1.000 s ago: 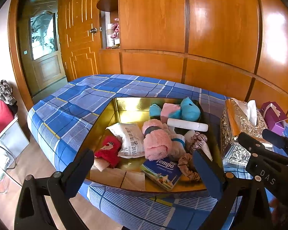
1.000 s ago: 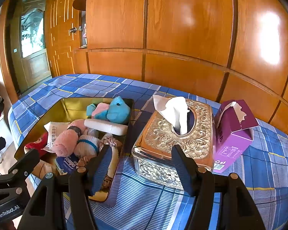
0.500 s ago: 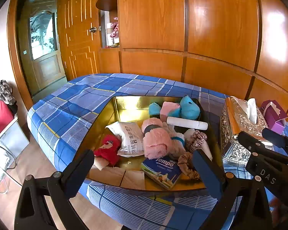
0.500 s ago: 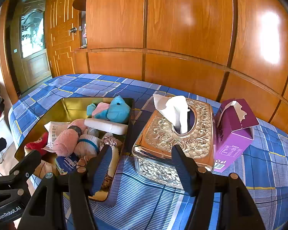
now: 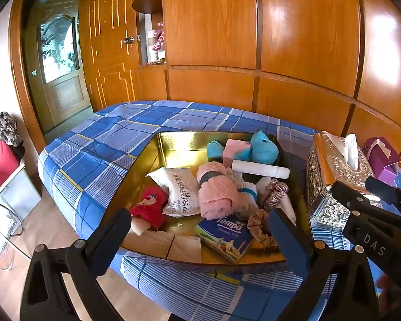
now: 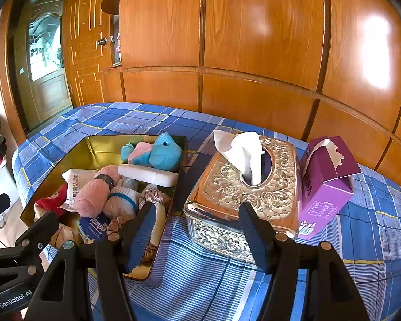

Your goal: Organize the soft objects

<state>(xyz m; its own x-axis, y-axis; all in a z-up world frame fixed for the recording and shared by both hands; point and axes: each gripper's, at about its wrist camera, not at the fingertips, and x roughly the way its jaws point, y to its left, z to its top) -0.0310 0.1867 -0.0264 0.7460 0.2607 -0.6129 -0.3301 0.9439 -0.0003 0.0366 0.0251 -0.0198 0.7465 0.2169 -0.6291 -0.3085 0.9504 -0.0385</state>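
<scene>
A gold tray (image 5: 173, 144) (image 6: 93, 149) on the blue plaid bed holds soft things: a blue plush toy (image 5: 263, 148) (image 6: 165, 151), a rolled pink towel (image 5: 216, 194) (image 6: 92, 195), a red plush (image 5: 148, 204), a white packet (image 5: 183, 190), a white roll (image 5: 259, 168), scrunchies (image 5: 275, 191) and a Tempo tissue pack (image 5: 226, 234). My left gripper (image 5: 200, 235) hovers open over the tray's near edge, holding nothing. My right gripper (image 6: 196, 222) hangs open in front of the ornate silver tissue box (image 6: 243, 187), apart from it.
A purple tissue carton (image 6: 324, 179) stands right of the silver box. Wooden wall panels (image 6: 254, 40) rise behind the bed, with a door (image 5: 61, 75) at far left. A red bag (image 5: 0, 160) and a glass table (image 5: 2, 230) stand on the floor at left.
</scene>
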